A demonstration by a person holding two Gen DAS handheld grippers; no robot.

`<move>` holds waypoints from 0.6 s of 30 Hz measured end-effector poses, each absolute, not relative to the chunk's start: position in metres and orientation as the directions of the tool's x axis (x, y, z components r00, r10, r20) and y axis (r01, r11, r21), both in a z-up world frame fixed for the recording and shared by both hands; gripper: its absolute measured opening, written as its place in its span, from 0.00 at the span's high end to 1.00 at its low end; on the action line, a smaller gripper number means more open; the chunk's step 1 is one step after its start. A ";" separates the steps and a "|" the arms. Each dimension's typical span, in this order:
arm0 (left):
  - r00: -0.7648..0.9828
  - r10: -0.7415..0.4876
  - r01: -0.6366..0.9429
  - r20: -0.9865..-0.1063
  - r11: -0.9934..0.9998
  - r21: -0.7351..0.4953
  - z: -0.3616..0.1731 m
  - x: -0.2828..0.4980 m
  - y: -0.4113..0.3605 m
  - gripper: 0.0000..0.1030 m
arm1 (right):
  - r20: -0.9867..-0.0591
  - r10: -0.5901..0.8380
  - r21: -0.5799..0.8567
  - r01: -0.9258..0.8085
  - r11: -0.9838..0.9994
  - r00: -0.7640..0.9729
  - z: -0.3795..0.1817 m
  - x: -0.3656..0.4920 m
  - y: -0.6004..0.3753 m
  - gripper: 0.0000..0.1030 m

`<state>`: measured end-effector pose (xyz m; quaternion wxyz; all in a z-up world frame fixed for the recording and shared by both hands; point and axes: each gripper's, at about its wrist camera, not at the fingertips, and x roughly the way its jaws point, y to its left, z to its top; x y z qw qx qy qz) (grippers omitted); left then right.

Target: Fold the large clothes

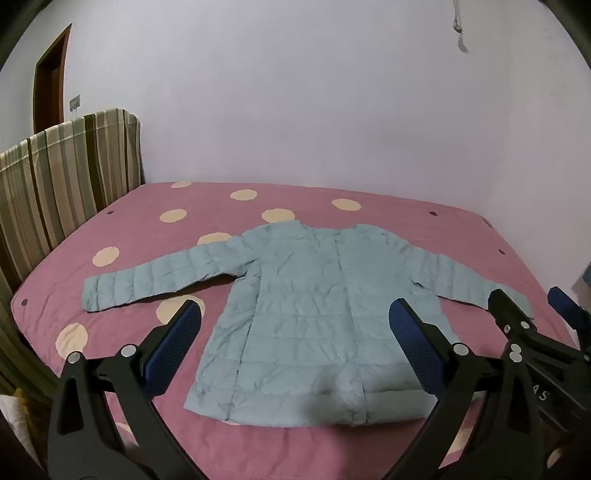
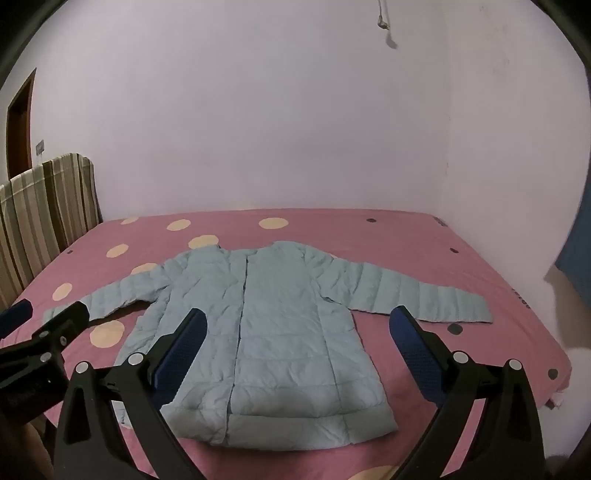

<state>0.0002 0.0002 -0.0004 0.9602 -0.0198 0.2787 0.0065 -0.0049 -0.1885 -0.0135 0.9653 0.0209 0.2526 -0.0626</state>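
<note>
Light blue jacket (image 1: 306, 314) lies spread flat on the pink bed (image 1: 147, 214), both sleeves out. Left gripper (image 1: 295, 325) and right gripper (image 2: 299, 332) hover above it, jaws wide apart, holding nothing.

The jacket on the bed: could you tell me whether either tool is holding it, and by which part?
Nothing is held. The left tool and right tool are both open above the light blue jacket, which lies flat.

Pink bedspread (image 1: 147, 221) with cream dots, dimly lit. Behind bed: plain white wall (image 1: 295, 110). Left of bed: striped cloth (image 1: 66, 166) draped upright, brown door (image 1: 50, 77) beyond it. Above bed: cord (image 1: 458, 26) hanging.
</note>
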 end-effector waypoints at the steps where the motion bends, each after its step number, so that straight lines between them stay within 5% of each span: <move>1: 0.843 0.002 -0.025 -0.538 0.999 -0.036 -0.001 0.000 0.000 0.02 | -0.495 -0.107 0.015 0.131 0.991 0.863 -0.014 -0.005 -0.189 0.05; 18: 0.829 -0.009 -0.016 -0.559 0.999 -0.041 0.000 0.002 -0.002 0.02 | -0.492 -0.104 0.014 0.127 0.992 0.864 -0.011 -0.007 -0.188 0.05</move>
